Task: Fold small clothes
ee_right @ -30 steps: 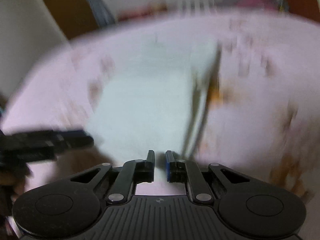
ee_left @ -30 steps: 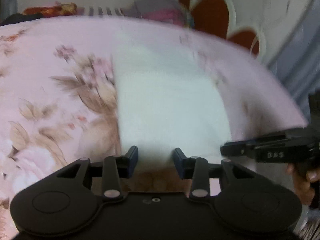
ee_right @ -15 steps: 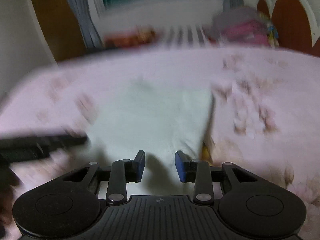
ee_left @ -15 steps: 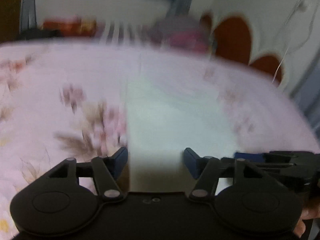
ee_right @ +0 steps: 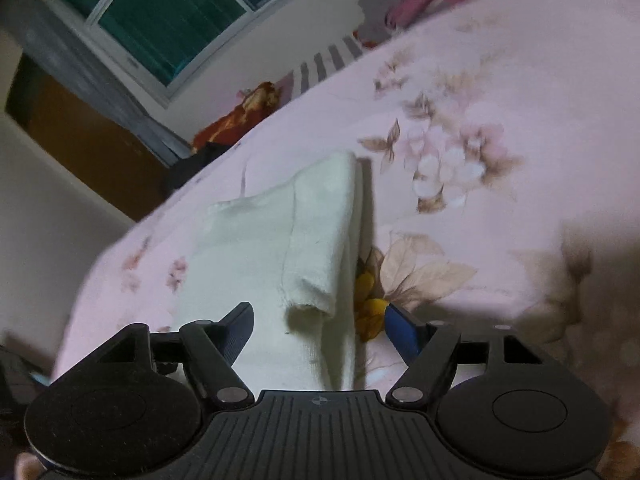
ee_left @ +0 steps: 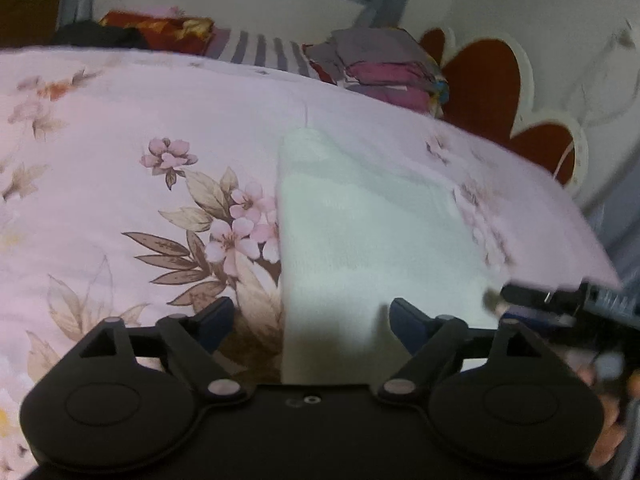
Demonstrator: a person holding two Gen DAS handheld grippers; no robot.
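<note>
Both tools spread wide, jaws just opening — left tool (ee_left: 308, 322) and right tool (ee_right: 320, 326) grip nothing, the folded white garment (ee_left: 372, 240) lying flat on the floral bed (ee_left: 120, 128).

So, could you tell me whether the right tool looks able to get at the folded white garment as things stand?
Probably yes. The right tool has just been opening, its jaws now wide with nothing pressed between them, and the white garment lies flat on the floral bedspread directly ahead, nothing lying over it.
</note>
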